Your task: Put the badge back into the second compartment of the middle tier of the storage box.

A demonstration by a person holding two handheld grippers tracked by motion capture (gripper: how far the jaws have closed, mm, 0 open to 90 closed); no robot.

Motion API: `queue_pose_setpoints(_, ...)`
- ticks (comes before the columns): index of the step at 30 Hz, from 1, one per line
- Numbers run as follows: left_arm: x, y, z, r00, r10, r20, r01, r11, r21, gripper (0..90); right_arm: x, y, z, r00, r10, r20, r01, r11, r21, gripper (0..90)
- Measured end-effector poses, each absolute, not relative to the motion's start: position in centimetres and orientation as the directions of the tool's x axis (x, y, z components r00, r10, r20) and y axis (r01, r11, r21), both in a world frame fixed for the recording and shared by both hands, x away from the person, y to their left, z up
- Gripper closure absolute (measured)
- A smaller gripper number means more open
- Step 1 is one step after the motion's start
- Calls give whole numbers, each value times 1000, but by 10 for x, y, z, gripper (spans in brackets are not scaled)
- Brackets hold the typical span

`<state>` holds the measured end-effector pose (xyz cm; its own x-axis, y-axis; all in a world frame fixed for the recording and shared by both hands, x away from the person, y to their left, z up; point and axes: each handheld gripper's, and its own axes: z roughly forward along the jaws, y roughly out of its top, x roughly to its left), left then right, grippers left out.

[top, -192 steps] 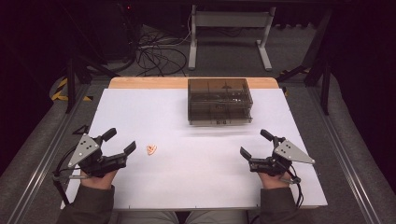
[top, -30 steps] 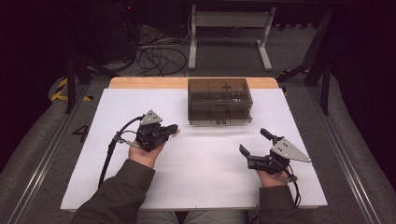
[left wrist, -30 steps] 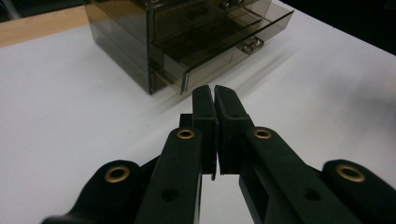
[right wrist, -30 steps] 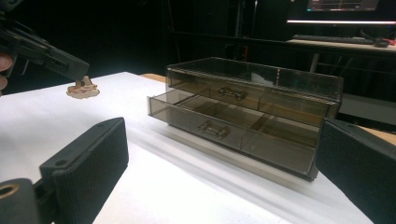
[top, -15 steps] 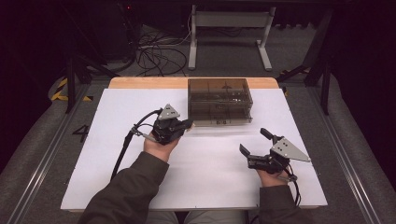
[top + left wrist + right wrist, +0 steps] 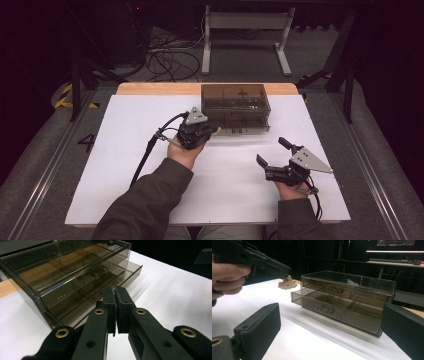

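A smoky clear drawer box (image 6: 235,105) (image 6: 62,267) (image 6: 347,283) stands at the table's far middle, its lower drawer (image 6: 324,307) (image 6: 120,272) pulled partly out. My left gripper (image 6: 214,131) (image 6: 115,290) (image 6: 285,270) hovers at the box's front left corner with its jaws closed together. In the right gripper view a small tan piece (image 6: 287,283) hangs at its tip; the left gripper view hides the piece behind the jaws. My right gripper (image 6: 271,151) (image 6: 332,327) rests on the table to the box's front right, jaws wide open and empty.
A white sheet (image 6: 125,130) covers the table, with a wooden strip (image 6: 160,88) along the far edge. Black cables (image 6: 165,55) and a metal frame (image 6: 245,25) lie on the floor beyond. The left gripper's cable (image 6: 145,160) trails across the sheet.
The left hand has moved right and away, from mid-table up to the box's front left corner. The right hand and the box have stayed put.
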<state>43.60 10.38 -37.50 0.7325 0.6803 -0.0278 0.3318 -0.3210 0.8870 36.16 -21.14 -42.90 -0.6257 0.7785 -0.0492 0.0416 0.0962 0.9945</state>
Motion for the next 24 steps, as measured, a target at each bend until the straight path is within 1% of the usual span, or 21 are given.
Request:
queue_pose_setpoints(8, 446, 91, -376, 729, 685, 2, 312, -335, 889, 876, 362, -212, -429, -625, 780, -46, 42, 92, 995, 38)
queue_pose_setpoints(12, 449, 82, -376, 731, 683, 0, 303, -325, 896, 875, 362, -212, -429, -625, 779, -46, 41, 92, 995, 38)
queue_pose_setpoints(18, 457, 72, -380, 727, 686, 30, 286, -341, 896, 875, 362, -212, -429, -626, 779, -42, 43, 89, 995, 38)
queue_pose_setpoints(23, 466, 68, -384, 714, 700, 20, 292, -324, 900, 874, 362, -212, -429, -626, 779, -44, 42, 90, 995, 38)
queue_pose_setpoints(24, 468, 68, -385, 711, 703, -5, 305, -302, 903, 873, 362, -212, -429, -626, 779, -43, 43, 90, 995, 38)
